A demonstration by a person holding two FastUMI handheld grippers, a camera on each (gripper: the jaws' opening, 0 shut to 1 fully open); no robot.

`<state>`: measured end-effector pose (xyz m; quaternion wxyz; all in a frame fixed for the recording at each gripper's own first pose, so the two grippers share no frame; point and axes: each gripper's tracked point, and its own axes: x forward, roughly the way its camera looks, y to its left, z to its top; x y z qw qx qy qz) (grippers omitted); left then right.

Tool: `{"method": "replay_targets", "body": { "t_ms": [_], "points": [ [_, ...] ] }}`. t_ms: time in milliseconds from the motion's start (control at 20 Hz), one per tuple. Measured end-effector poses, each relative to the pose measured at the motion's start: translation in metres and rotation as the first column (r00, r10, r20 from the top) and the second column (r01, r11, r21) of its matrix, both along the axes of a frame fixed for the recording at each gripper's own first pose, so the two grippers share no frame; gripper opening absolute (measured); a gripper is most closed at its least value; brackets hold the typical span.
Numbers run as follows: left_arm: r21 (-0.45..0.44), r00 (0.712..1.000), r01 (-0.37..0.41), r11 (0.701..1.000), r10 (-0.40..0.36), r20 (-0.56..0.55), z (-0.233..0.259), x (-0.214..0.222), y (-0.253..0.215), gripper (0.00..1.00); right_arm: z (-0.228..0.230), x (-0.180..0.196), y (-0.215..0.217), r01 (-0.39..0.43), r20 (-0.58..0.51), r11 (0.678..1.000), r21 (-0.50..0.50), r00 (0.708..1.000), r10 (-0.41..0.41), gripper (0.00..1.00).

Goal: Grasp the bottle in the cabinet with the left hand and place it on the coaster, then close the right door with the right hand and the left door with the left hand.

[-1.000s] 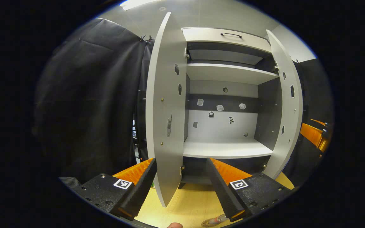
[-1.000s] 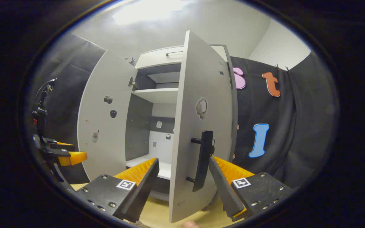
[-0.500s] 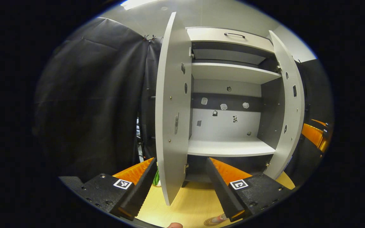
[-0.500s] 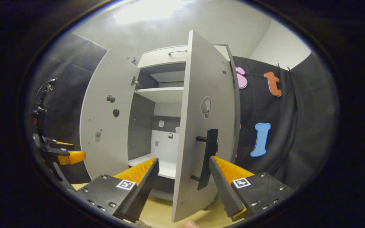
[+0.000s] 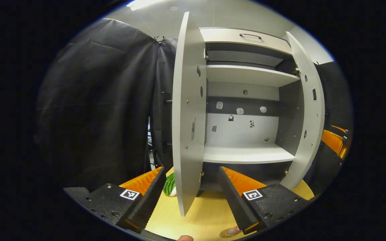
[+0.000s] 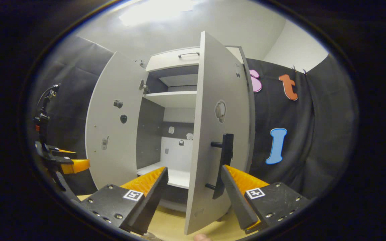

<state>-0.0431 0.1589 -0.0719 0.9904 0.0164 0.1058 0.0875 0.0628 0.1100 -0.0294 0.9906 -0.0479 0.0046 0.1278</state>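
The right claw (image 6: 193, 187) is spread, straddling the right door's (image 6: 219, 134) edge just beside its black handle (image 6: 224, 164). Push flat on the panel there. The bottle (image 5: 230, 231), probably on its coaster, sits below the cabinet (image 5: 246, 154).

Pale grey cabinet (image 5: 246, 154) with dark grey inner walls, black door handle (image 6: 224, 164), light wood table (image 5: 206, 214).
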Motion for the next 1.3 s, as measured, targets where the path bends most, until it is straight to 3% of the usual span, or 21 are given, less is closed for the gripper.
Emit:
{"method": "replay_targets", "body": {
  "t_ms": [100,150,250,350,400,450,550,700,750,800,1100,1300],
  "points": [
    [0.003,0.998,-0.059,0.998,0.059,0.030,0.007,-0.001,0.017,0.97,-0.002,0.000,0.000,-0.001,-0.004,1.000,-0.004,1.000,0.001,0.95],
    [-0.009,0.995,-0.086,0.996,0.087,0.050,0.013,-0.004,0.024,0.92,-0.004,-0.001,0.000,-0.001,-0.006,1.000,-0.007,1.000,0.001,0.95],
    [-0.043,0.987,-0.127,0.991,0.131,0.096,0.024,-0.007,0.038,0.96,-0.005,0.000,0.000,-0.001,-0.009,1.000,-0.010,1.000,0.001,0.96],
    [-0.058,0.981,-0.154,0.986,0.160,0.113,0.027,-0.009,0.053,0.92,-0.006,0.001,0.002,-0.003,-0.012,1.000,-0.006,1.000,0.003,0.96],
    [-0.051,0.976,-0.180,0.982,0.185,0.113,0.027,-0.008,0.064,0.96,-0.006,0.001,0.003,-0.005,-0.013,1.000,-0.002,1.000,0.005,0.95],
    [-0.041,0.971,-0.206,0.978,0.210,0.111,0.026,-0.008,0.076,0.92,-0.006,0.002,0.004,-0.005,-0.013,1.000,-0.001,1.000,0.005,0.93],
    [-0.021,0.962,-0.252,0.968,0.252,0.104,0.027,-0.009,0.094,0.96,-0.007,0.001,0.003,-0.002,-0.009,1.000,-0.004,1.000,0.001,0.93],
    [0.007,0.950,-0.298,0.955,0.296,0.096,0.024,-0.004,0.115,0.92,-0.007,0.002,0.003,0.000,-0.008,1.000,-0.003,1.000,0.000,0.93],
    [0.010,0.949,-0.303,0.953,0.301,0.093,0.023,0.000,0.116,0.96,-0.006,0.002,0.003,0.001,-0.008,1.000,-0.001,1.000,-0.001,0.95],
    [0.013,0.949,-0.303,0.953,0.301,0.090,0.021,0.004,0.118,0.92,-0.006,0.003,0.002,0.004,-0.008,1.000,-0.001,1.000,-0.004,0.96],
    [0.024,0.957,-0.281,0.959,0.279,0.075,0.013,0.017,0.115,0.96,-0.007,0.005,0.008,0.007,0.003,1.000,-0.017,1.000,-0.007,0.93],
    [0.026,0.962,-0.267,0.963,0.264,0.072,0.009,0.021,0.112,0.96,-0.013,0.015,0.034,-0.069,-0.001,0.998,0.010,0.998,0.069,0.95]
  ]
}}
